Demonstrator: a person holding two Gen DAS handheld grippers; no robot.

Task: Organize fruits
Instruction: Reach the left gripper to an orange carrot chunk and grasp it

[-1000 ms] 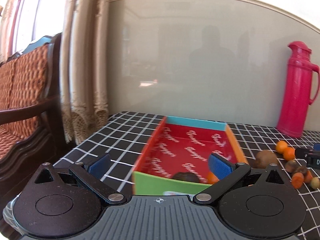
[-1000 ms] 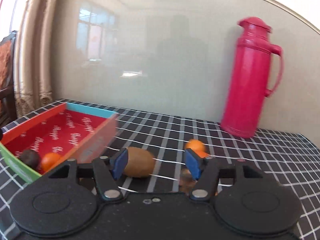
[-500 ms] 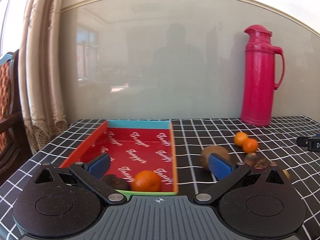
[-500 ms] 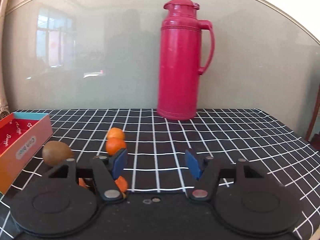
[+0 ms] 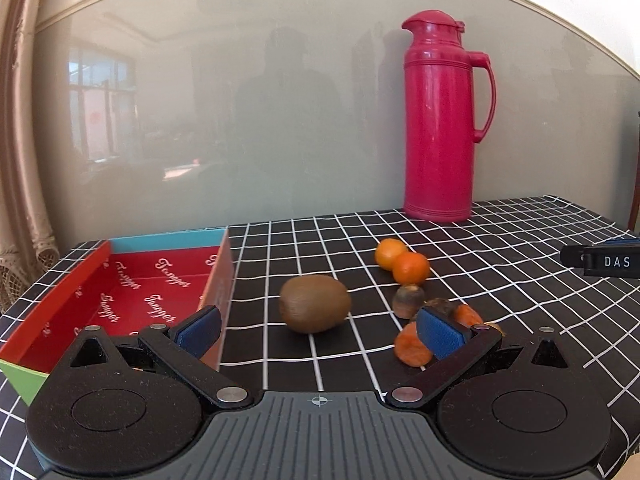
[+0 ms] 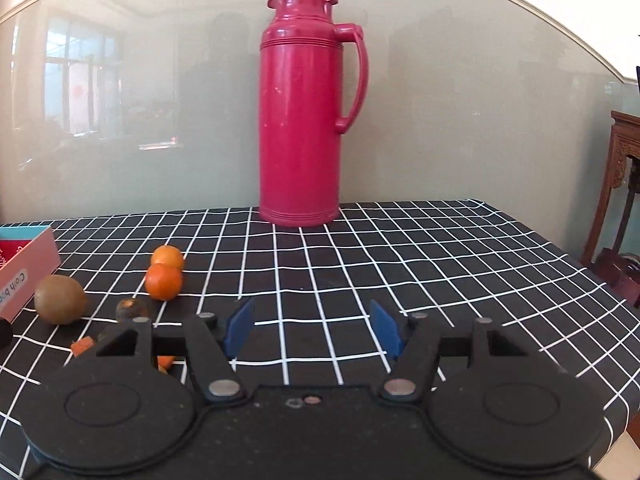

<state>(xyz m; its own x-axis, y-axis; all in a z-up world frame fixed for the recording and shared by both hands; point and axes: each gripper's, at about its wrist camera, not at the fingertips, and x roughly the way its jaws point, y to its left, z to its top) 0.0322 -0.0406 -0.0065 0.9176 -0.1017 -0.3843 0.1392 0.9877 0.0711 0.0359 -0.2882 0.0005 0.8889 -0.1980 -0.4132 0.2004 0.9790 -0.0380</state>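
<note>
A brown kiwi [image 5: 314, 303] lies on the checked tablecloth just beyond my left gripper [image 5: 320, 330], which is open and holds nothing. Right of the kiwi are two oranges [image 5: 410, 267], a dark small fruit [image 5: 408, 300] and orange dried pieces [image 5: 412, 347]. The red-lined box [image 5: 120, 296] stands at the left. In the right wrist view my right gripper [image 6: 312, 330] is open over bare cloth, and the kiwi [image 6: 59, 299], the oranges [image 6: 163, 281] and the box corner [image 6: 24, 276] lie to its left.
A tall pink thermos [image 6: 302, 108] stands at the back against the glossy wall panel. The other gripper's black tip [image 5: 600, 260] shows at the right edge of the left wrist view. Carved wooden furniture [image 6: 620, 184] stands beyond the table's right edge.
Both views have swung to the right: the box slid from the centre to the left edge, and the kiwi and loose fruit came in front of the left gripper. The thermos now faces the right gripper.
</note>
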